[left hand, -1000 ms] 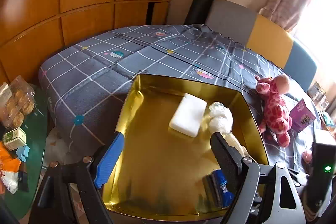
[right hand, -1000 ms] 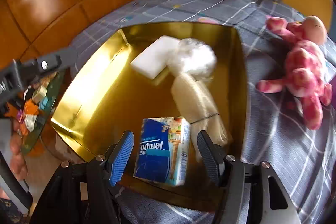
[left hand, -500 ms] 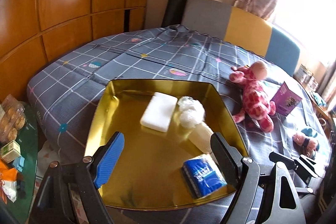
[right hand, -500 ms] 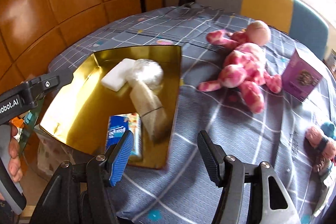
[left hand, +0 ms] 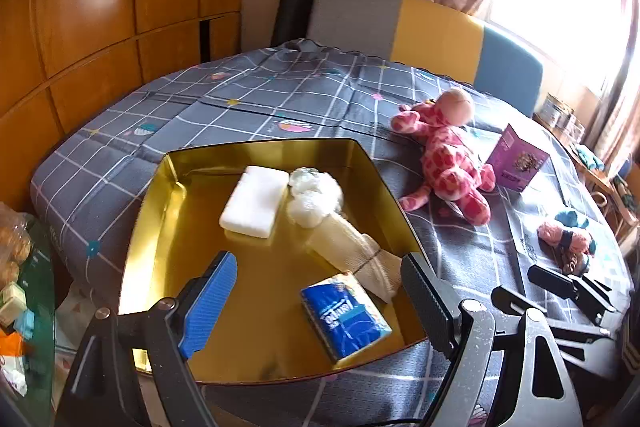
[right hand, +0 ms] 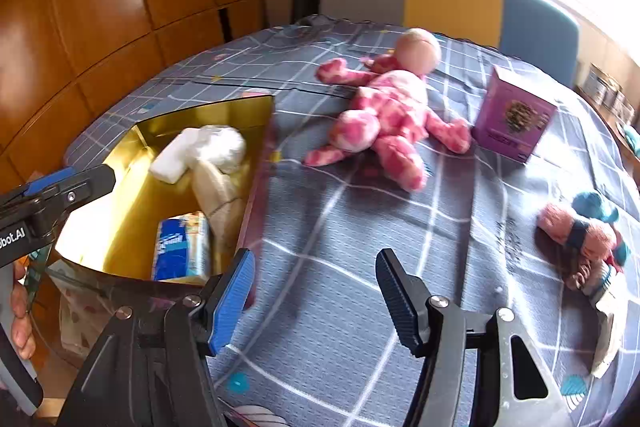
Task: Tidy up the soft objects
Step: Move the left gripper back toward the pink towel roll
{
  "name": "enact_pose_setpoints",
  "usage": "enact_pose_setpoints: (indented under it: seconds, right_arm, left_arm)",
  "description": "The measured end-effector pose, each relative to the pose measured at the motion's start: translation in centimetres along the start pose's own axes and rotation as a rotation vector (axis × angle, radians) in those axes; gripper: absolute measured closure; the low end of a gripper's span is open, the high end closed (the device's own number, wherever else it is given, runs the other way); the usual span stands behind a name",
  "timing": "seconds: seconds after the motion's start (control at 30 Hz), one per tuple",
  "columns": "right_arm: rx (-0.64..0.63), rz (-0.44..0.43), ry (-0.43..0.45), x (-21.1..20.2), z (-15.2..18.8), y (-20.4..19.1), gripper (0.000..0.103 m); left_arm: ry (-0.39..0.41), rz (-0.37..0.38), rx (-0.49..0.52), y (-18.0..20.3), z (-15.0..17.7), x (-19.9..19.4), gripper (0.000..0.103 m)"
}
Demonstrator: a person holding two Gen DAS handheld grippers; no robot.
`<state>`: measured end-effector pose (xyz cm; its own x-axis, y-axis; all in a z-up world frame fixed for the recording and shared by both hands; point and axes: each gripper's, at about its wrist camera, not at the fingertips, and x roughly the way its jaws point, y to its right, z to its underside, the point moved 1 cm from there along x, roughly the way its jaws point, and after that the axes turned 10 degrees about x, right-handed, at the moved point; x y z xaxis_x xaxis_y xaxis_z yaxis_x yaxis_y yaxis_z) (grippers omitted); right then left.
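A gold tray (left hand: 168, 227) lies on the grey checked bedspread. It holds a white foam block (left hand: 254, 201), a white fluffy bundle (left hand: 316, 197), a cream rolled cloth (left hand: 352, 251) and a blue tissue pack (left hand: 344, 315). My left gripper (left hand: 320, 267) hovers open over the tray's near side with nothing between its fingers. Right of the tray, my right gripper (right hand: 316, 259) stands open and empty above bare bedspread. A pink spotted plush (right hand: 384, 119) lies beyond it, and a small pink and teal soft toy (right hand: 580, 231) is at the right.
A purple box (right hand: 512, 119) stands beside the plush. A grey, yellow and blue headboard (left hand: 436, 23) backs the bed, with wooden panels on the left. A glass side table (left hand: 28, 307) with snacks sits at the lower left. A person's fingers (right hand: 20, 307) hold the left gripper's handle.
My right gripper has swung right, from over the tissue pack in the tray to above the bedspread. The pack stays in the tray. The left gripper's view has shifted toward the plush.
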<state>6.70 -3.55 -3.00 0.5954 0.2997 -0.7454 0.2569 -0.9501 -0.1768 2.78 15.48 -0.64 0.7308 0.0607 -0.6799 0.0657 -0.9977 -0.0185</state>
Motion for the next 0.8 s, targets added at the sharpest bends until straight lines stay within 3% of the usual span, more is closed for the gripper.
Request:
enact_pose_setpoints:
  seconds: [0.37, 0.8]
  right_arm:
    - [0.124, 0.116, 0.051, -2.9, 0.3, 7.8, 0.039]
    - [0.437, 0.433, 0.1, -9.4, 1.8, 24.4, 0.039]
  left_arm:
    - [-0.014, 0.066, 0.138, 5.0, -1.2, 0.9, 0.018]
    - [-0.036, 0.207, 0.387, 15.0, -3.2, 3.3, 0.018]
